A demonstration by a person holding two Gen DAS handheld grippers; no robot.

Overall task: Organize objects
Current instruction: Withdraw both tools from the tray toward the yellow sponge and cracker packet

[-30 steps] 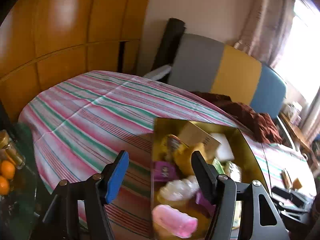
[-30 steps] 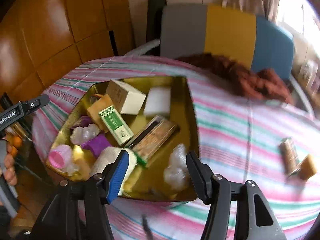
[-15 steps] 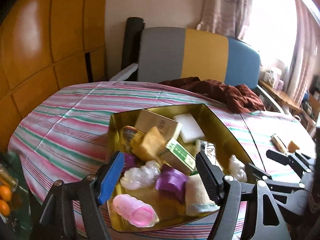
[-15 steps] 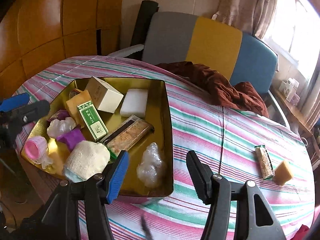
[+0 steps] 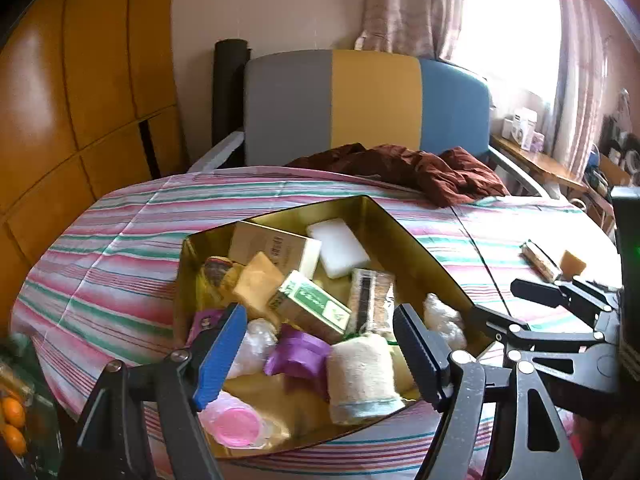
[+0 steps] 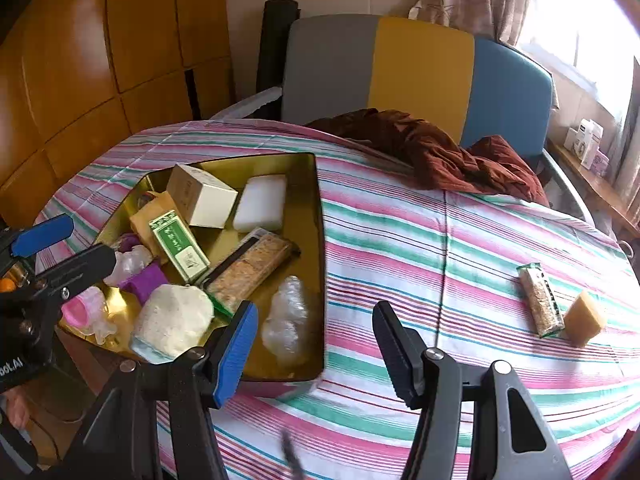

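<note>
A gold tray (image 5: 404,228) on the striped table holds a beige box (image 5: 276,246), a white sponge (image 5: 338,246), a green box (image 5: 310,310), a snack bar (image 5: 370,296), a purple piece (image 5: 300,354), a cream towel roll (image 5: 362,376) and a pink cap (image 5: 236,426). My left gripper (image 5: 320,314) hovers open over the tray's near end, touching nothing. My right gripper (image 6: 315,312) stands open above the cloth at the tray's (image 6: 306,216) right front corner, empty. Farther right lie a second snack bar (image 6: 540,300) and a yellow sponge (image 6: 586,318).
A brown cloth (image 6: 432,152) is bunched at the table's far edge before a grey, yellow and blue chair (image 6: 420,64). Oranges (image 5: 12,412) sit low at the left, past the table edge. Wooden panels line the left wall.
My left gripper swung and rolled level until the tray sat between its jaws, which spread wider. My right gripper drifted right, leaving the tray at the left of its view.
</note>
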